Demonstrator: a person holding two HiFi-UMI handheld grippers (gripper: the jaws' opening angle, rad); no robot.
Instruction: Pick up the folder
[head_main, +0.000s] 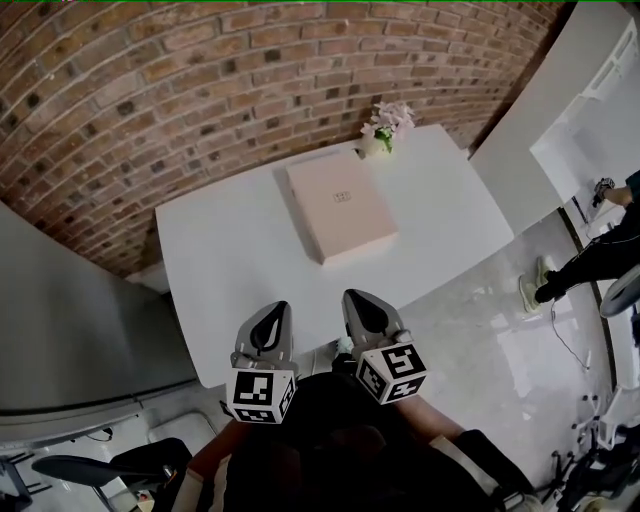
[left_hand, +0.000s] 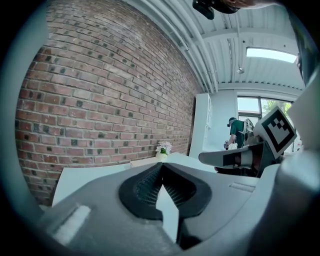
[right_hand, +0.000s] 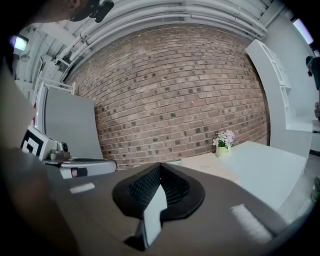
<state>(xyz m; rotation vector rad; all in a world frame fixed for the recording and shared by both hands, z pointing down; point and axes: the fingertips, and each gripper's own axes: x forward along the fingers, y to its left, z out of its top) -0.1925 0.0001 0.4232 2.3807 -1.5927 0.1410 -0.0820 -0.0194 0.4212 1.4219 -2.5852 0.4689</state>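
Grey plastic up front: the left gripper (head_main: 274, 312) and right gripper (head_main: 358, 304) hang side by side, well short of the folder (head_main: 340, 205). Both have their jaws pinched tight together with nothing between them. That makes sense to me, as there's nothing to grab yet, and they'll need to spread before any pick-up. Both noses point towards the folder, so I'd call this the approach. The folder is pale beige and lies flat on the white table (head_main: 230, 260), slightly skewed, with a short edge facing the grippers. Flat like that, it probably needs a jaw slipped under an edge. Just beside its far corner sits a small vase of flowers (head_main: 387, 128), and past that is the brick wall (head_main: 150, 90).
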